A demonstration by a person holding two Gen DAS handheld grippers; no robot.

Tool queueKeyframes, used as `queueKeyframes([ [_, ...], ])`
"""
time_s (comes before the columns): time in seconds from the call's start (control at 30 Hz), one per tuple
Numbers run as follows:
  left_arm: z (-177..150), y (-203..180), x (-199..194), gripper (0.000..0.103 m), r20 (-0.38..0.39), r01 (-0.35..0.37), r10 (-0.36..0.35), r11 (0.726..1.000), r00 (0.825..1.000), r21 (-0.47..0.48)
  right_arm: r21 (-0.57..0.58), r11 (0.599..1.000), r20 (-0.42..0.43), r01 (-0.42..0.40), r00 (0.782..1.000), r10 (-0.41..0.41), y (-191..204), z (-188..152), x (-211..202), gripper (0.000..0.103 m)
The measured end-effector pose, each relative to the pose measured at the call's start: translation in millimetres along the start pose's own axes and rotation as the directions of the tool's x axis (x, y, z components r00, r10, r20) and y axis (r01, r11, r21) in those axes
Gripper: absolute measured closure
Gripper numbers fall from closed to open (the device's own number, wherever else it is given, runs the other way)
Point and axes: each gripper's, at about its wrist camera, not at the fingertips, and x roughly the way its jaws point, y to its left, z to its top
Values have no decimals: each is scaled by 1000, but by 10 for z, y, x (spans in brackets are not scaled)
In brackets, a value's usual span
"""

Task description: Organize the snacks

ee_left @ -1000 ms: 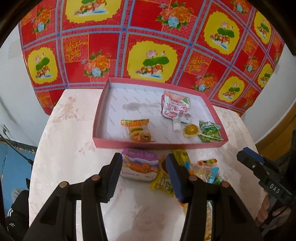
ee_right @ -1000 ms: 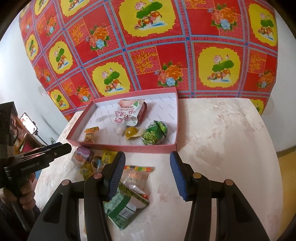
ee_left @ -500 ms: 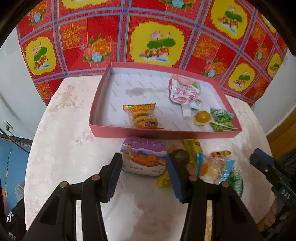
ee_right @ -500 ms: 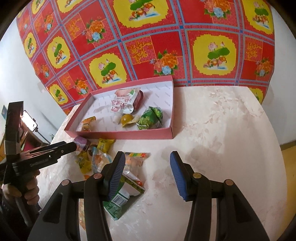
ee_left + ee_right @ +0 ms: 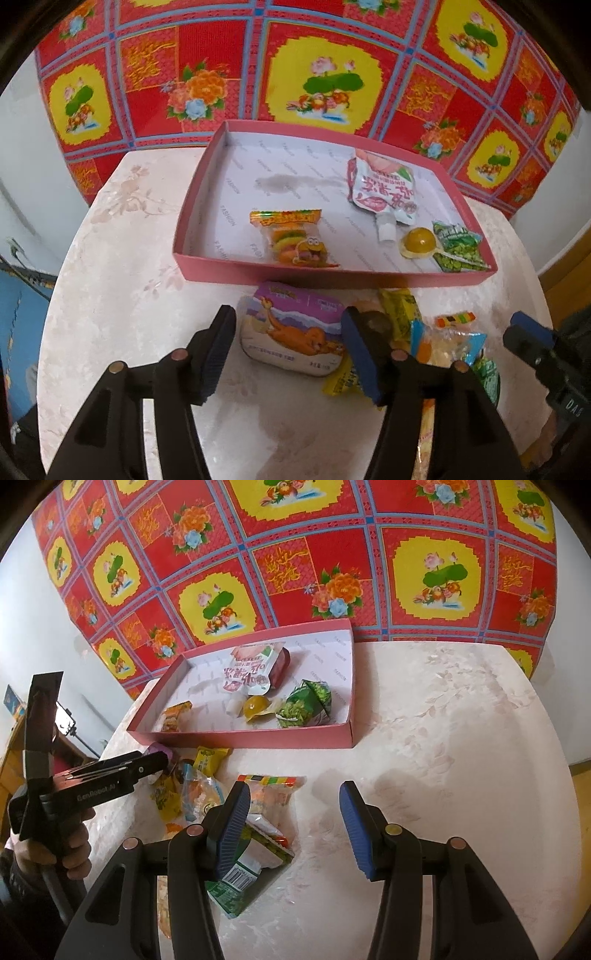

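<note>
Since the earlier frame the left gripper (image 5: 288,347) had come down closer to the purple tin (image 5: 293,334), and the tin looked bigger between its fingers; the jaws were opening, with one blue pad on each side of the tin and a small gap at the left pad, so it had no hold yet; the right gripper (image 5: 291,816) had hardly moved.

The tin lay flat on the pale table (image 5: 110,295), just in front of the near wall of the pink tray (image 5: 207,192); to its right sat a crowded pile of loose snacks (image 5: 447,343), touching one another, with a yellow packet (image 5: 400,312) beside the tin; to its left the table was bare all the way to the round edge.

Inside the tray lay a burger gummy pack (image 5: 291,242), a white pouch (image 5: 384,192), a yellow jelly cup (image 5: 421,242) and a green pea packet (image 5: 458,245); the left half of the tray floor was free.

The right gripper hung about half open over bare table and held nothing; its left pad was over a green packet (image 5: 240,882); the table to its right was wide and free up to the edge.
</note>
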Motion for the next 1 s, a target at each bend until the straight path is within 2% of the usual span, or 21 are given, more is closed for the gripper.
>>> queueKeyframes([
  [0.3, 49, 30, 83, 32, -12, 24, -25, 999, 1000, -35, -27, 1000, -20, 2, 1000, -2, 107, -8, 45, 51],
  [0.53, -3, -79, 87, 30, 6, 0, 0, 1000, 1000, 30, -45, 999, -34, 5, 999, -6, 186, -20, 69, 51],
  [0.63, -25, -34, 38, 39, 20, 32, -33, 999, 999, 20, -40, 999, -39, 8, 999, -9, 188, -31, 76, 51],
  [0.7, -35, -1, 17, 40, 22, 27, -27, 1000, 999, 15, -39, 999, -47, 3, 999, -5, 196, -47, 77, 50],
  [0.8, -39, 56, -63, 54, 53, 40, -40, 999, 998, 3, -40, 999, -58, -9, 998, 7, 217, -97, 46, 37],
  [0.87, -30, 88, -106, 64, 64, 54, -53, 998, 997, -10, -42, 999, -62, -16, 998, 13, 239, -139, 13, 33],
  [1.0, -54, 105, -120, 65, 65, 71, -70, 997, 995, -17, -51, 998, -82, -30, 996, 26, 294, -190, -2, 31],
])
